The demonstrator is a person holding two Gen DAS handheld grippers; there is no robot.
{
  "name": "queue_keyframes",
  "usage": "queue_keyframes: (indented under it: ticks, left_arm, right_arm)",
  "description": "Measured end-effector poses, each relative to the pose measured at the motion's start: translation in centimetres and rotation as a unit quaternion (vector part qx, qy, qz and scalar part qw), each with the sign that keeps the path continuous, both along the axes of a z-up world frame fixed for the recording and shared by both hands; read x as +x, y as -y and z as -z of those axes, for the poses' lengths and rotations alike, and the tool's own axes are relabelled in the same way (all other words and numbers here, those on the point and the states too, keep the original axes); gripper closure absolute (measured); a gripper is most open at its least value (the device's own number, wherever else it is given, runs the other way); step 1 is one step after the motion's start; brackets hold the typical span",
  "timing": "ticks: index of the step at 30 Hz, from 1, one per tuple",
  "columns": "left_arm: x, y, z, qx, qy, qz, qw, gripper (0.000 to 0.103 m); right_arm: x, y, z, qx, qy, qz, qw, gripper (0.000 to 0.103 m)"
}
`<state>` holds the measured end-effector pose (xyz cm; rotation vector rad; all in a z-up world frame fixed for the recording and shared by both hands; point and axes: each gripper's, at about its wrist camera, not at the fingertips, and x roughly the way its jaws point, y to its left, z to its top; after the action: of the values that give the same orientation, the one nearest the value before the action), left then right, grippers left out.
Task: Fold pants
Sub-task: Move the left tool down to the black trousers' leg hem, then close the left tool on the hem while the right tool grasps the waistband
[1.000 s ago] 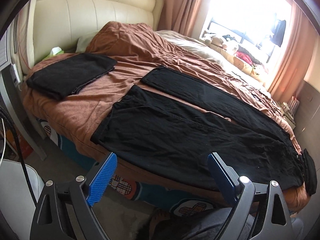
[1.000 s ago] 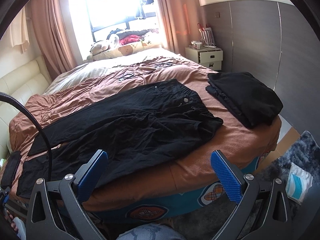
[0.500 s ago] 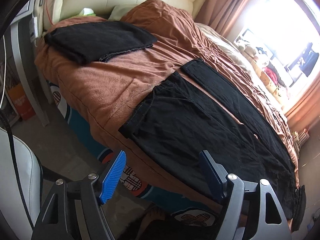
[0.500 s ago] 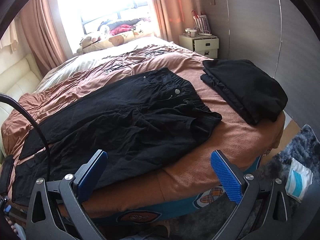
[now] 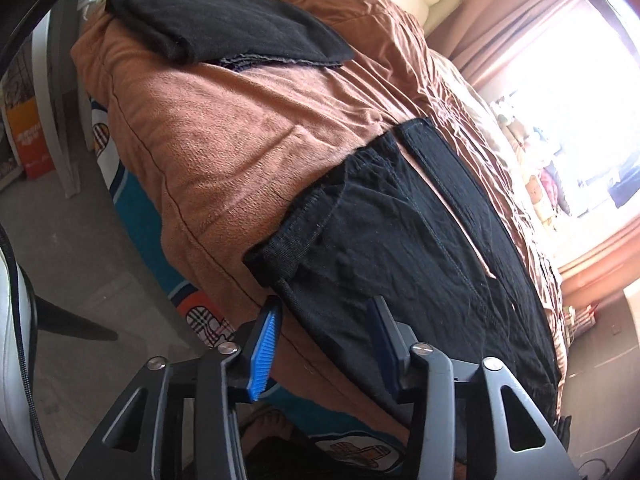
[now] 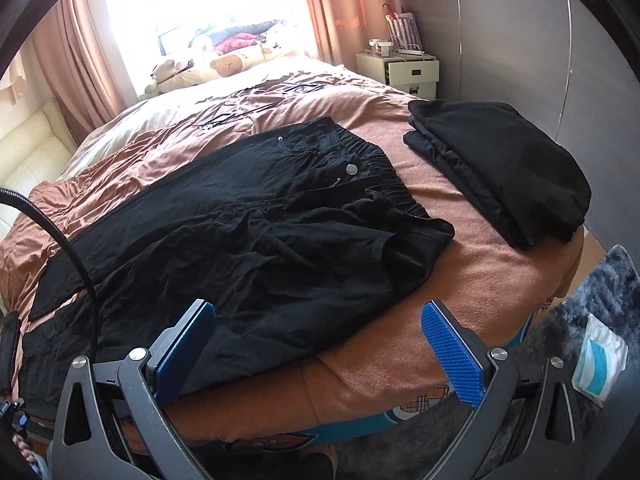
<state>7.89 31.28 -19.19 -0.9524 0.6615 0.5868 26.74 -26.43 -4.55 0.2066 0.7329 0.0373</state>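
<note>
Left wrist view showed the black pants (image 5: 400, 240) spread flat over the brown bedspread (image 5: 224, 148), one leg hem at about ten o'clock from the left gripper (image 5: 324, 332). Its jaws were closing, with the near edge of that leg lying between them; whether the pads had bitten yet I could not tell, and a clear gap remained. A folded black garment (image 5: 224, 28) lay well apart at twelve o'clock.

Right wrist view had the right gripper (image 6: 324, 344) spread wide and holding nothing, hovering at the near edge of the pants with the waistband (image 6: 384, 184) toward one o'clock. Another folded dark garment (image 6: 500, 172) sat at two o'clock, apart from the pants.

Judging by this, the step in hand was gripping the near leg to carry it over the far one. It would go best if each gripper caught only the pants, not the bedspread beneath, pinched close to the seam, and both lifted together, keeping the cloth taut.
</note>
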Motion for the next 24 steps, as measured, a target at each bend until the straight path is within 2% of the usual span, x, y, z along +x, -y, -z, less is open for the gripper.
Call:
queue_keyframes:
  ticks: [1, 7, 16, 24]
  left_arm:
    - [-0.2, -0.1, -0.1, 0.001, 0.003, -0.006, 1.0, 0.073]
    - [-1.1, -1.3, -0.6, 0.007, 0.02, -0.025, 0.9994, 0.09]
    - [-2.1, -1.2, -1.9, 0.014, 0.048, -0.046, 0.9977, 0.091]
    - [-0.8, -0.4, -1.4, 0.003, 0.033, -0.045, 0.9984, 0.091]
  right_arm:
    - [0.3, 0.0, 0.1, 0.0, -0.002, -0.001, 1.0, 0.0]
    - [2.0, 0.1, 1.1, 0.009, -0.019, -0.009, 1.0, 0.0]
    - [3.6, 2.0, 3.1, 0.052, -0.039, -0.01, 0.998, 0.0]
    - [4.4, 4.5, 5.4, 0.093, -0.053, -0.002, 0.994, 0.0]
